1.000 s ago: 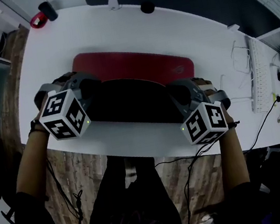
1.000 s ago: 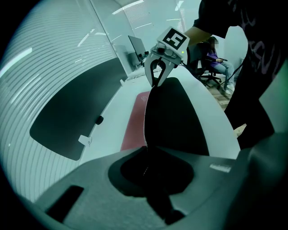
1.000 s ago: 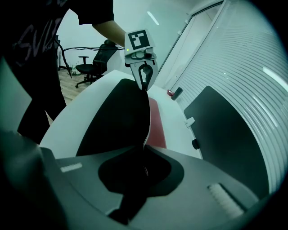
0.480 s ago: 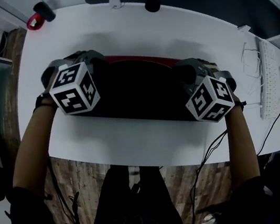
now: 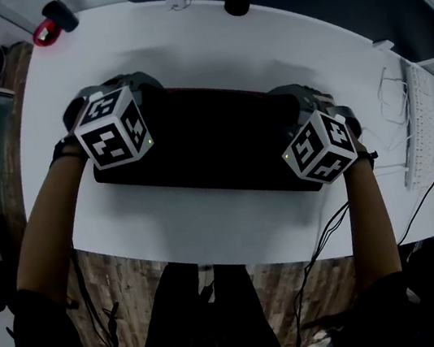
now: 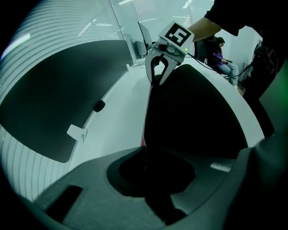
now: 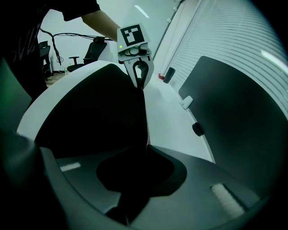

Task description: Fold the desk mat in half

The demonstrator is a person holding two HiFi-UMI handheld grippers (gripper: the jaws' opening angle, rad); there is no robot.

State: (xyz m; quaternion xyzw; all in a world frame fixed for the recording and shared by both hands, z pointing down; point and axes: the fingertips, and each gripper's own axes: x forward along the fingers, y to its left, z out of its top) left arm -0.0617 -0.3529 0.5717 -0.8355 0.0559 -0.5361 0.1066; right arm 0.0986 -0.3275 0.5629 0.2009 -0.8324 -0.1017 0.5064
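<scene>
The desk mat (image 5: 211,140) lies doubled over on the white table (image 5: 179,43), its black underside up; only a thin red line of its top face shows along the far edge. My left gripper (image 5: 124,85) is at the mat's far left corner and my right gripper (image 5: 303,96) at its far right corner. In the left gripper view the mat's edge (image 6: 145,134) runs straight into the jaws, and the right gripper (image 6: 157,74) grips the other end. The right gripper view mirrors this, with the left gripper (image 7: 140,78) beyond. Both pairs of jaws are opening, the mat's edge still between them.
At the table's far edge are a red-and-black object (image 5: 51,21), a white clip (image 5: 176,2) and a small black round thing (image 5: 237,5). A white keyboard (image 5: 423,126) and cables lie at the right. A dark partition (image 6: 54,103) stands behind the table.
Both grippers carried the mat's near edge away from me to the far edge. The red face, broad a second ago, is now covered by the black underside. The mat has settled flat.
</scene>
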